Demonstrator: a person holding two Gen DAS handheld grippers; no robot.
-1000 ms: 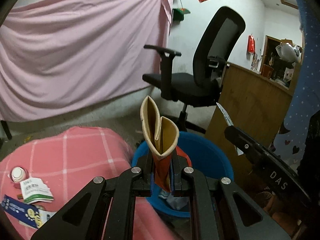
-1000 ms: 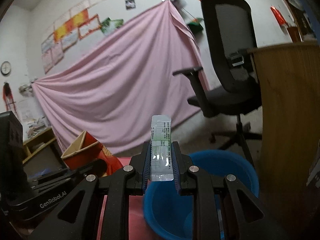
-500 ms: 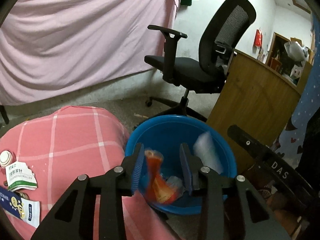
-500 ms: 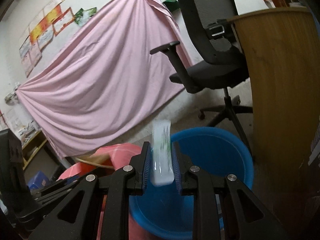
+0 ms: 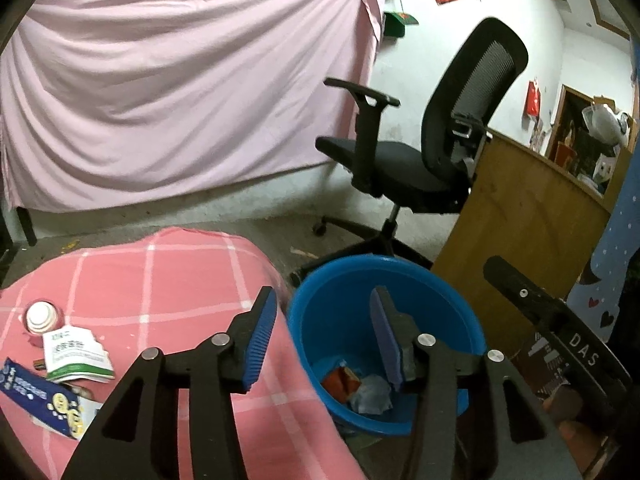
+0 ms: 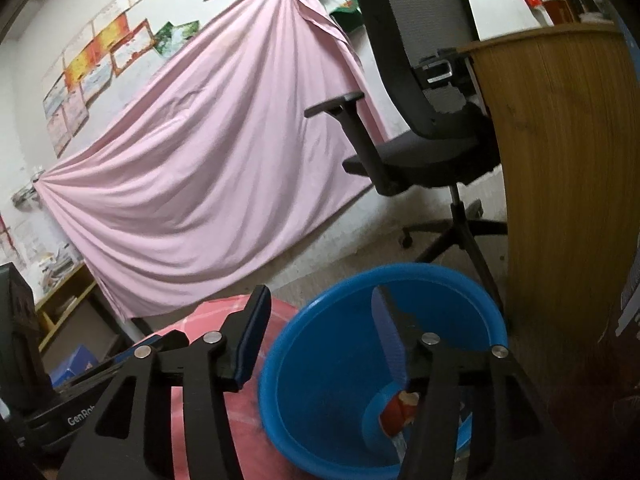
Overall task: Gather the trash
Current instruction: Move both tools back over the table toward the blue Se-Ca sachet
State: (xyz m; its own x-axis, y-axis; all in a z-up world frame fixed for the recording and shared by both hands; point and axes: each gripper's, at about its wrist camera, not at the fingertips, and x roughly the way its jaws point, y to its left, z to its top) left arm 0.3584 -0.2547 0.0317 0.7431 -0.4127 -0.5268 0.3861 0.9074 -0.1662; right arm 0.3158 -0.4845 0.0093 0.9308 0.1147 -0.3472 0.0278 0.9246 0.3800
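Both claws, left gripper (image 5: 322, 334) and right gripper (image 6: 320, 334), now gape empty; their wrappers dropped into the round blue plastic bin (image 5: 320, 300). Next, the torn green-and-white paper packet (image 5: 74, 354), probably light and limp: pinch its edge.

Dim, even indoor light. Fisheye bending curves the hanging pink fabric sheet (image 5: 188, 92) and black mesh office chair (image 6: 424, 92) beyond the claws; dark vignette at corners; right view slightly motion-blurred.
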